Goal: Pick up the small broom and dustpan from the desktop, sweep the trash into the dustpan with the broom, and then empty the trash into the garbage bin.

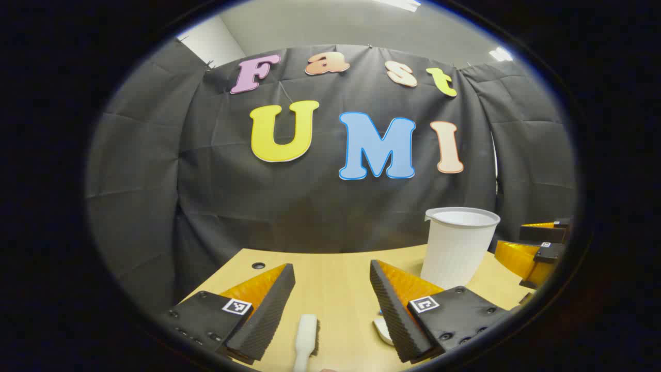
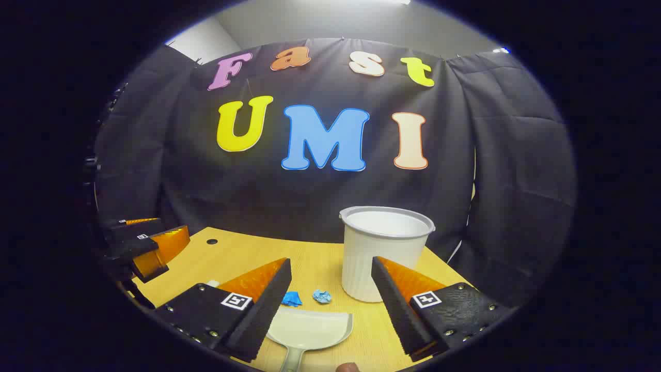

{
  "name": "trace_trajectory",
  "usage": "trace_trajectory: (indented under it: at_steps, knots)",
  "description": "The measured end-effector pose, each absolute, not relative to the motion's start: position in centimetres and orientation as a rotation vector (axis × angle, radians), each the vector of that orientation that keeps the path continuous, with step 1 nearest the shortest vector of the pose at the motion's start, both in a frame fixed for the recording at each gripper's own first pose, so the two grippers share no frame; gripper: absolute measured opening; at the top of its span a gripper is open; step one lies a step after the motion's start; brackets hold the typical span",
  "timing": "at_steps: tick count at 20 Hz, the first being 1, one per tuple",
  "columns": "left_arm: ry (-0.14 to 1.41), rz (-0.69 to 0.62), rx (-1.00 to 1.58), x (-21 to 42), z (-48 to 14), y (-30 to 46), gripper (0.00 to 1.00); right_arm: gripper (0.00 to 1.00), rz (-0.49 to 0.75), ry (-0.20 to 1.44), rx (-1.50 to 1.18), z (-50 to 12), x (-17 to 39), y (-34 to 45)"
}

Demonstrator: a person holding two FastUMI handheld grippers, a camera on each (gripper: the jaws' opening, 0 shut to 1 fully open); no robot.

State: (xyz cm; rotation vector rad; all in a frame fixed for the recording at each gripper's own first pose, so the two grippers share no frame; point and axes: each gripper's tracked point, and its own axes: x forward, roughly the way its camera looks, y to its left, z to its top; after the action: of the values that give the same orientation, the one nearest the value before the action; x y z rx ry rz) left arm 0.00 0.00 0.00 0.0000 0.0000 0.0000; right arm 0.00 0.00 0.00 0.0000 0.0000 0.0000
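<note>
In the left gripper view, a small white broom [image 1: 305, 336] lies on the wooden desktop [image 1: 335, 279], just below and between the open fingers of my left gripper [image 1: 330, 305]. A white dustpan's edge [image 1: 382, 330] peeks out beside the right finger. In the right gripper view, the white dustpan [image 2: 309, 330] lies flat under my open right gripper [image 2: 330, 305], handle toward me. Two crumpled blue scraps of trash [image 2: 292, 298] [image 2: 322, 296] lie just beyond its lip. A white ribbed garbage bin [image 2: 384, 250] stands upright behind them; the same bin [image 1: 457, 245] appears at right in the left gripper view.
The left gripper [image 2: 150, 248] shows at the left of the right gripper view, and the right gripper [image 1: 537, 250] at the right of the left gripper view. A small cable hole [image 2: 212, 241] sits near the desk's far edge. Black cloth walls close the booth behind.
</note>
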Motion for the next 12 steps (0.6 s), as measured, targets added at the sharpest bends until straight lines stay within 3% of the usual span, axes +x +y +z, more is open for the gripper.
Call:
trace_trajectory:
  at_steps: [12]
  knots:
    - [0.027,0.031,-0.012,0.4,-1.4,1.4,0.95,0.97,0.006,0.04,-0.011,-1.1,0.2,0.5]
